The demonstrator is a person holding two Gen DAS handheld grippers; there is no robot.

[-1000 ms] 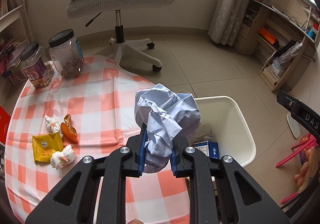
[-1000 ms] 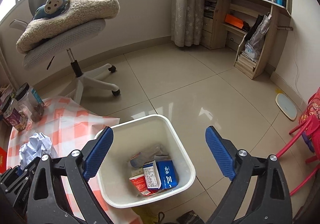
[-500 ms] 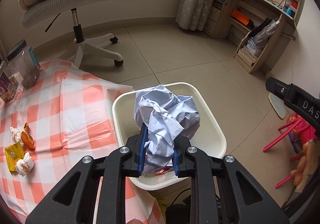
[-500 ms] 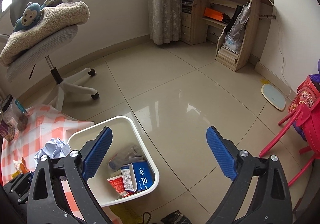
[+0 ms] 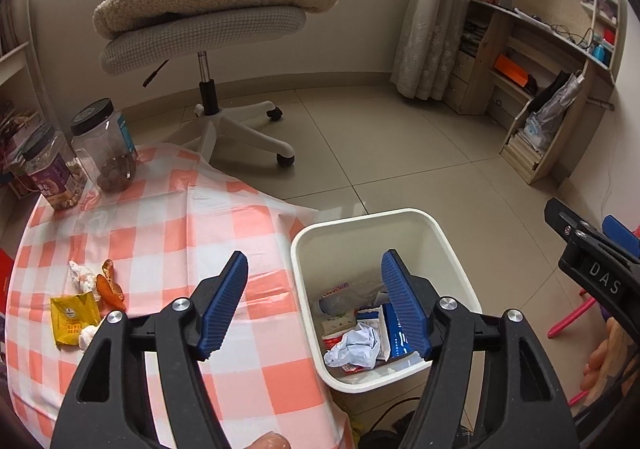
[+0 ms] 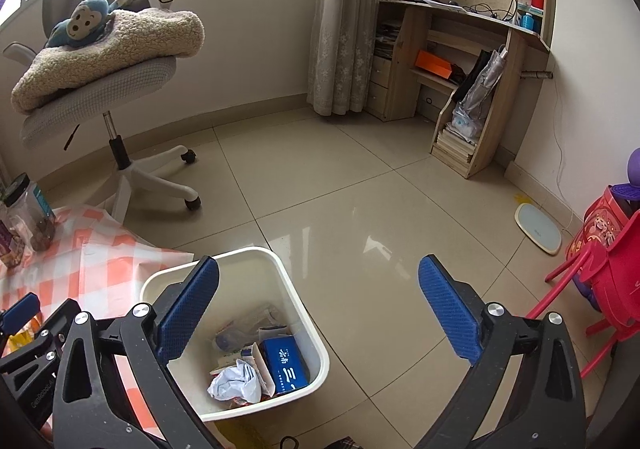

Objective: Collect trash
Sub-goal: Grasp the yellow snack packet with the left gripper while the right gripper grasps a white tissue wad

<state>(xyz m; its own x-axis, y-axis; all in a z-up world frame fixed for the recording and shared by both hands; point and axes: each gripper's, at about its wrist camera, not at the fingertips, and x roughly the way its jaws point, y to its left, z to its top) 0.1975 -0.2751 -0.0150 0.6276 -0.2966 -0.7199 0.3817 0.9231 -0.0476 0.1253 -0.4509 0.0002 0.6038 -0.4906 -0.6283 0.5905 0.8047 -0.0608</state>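
Comparing this moment with the frames one second and half a second earlier, the main change was at the left gripper (image 5: 314, 303): its jaws had just been opening, and nothing remained between them. Earlier, the blue pads were pinched on the crumpled paper ball (image 5: 354, 347). The ball now lay inside the white bin (image 5: 444, 237), at the lower centre of the left wrist view, resting on the other rubbish beside a blue carton (image 5: 398, 333). In the right wrist view the same ball (image 6: 236, 379) sat at the lower left of the frame, near the front wall of the bin (image 6: 276, 263).

The right gripper (image 6: 318, 309) stood with its jaws spread wide and empty, much as in the earlier frames, above bare floor and the bin's right rim.

At the left of the left wrist view, a yellow packet (image 5: 74, 319), orange peel (image 5: 108, 287) and white wrappers (image 5: 78, 275) stayed on the checked tablecloth (image 5: 160, 233). Two jars (image 5: 106, 147) stood at its far edge.
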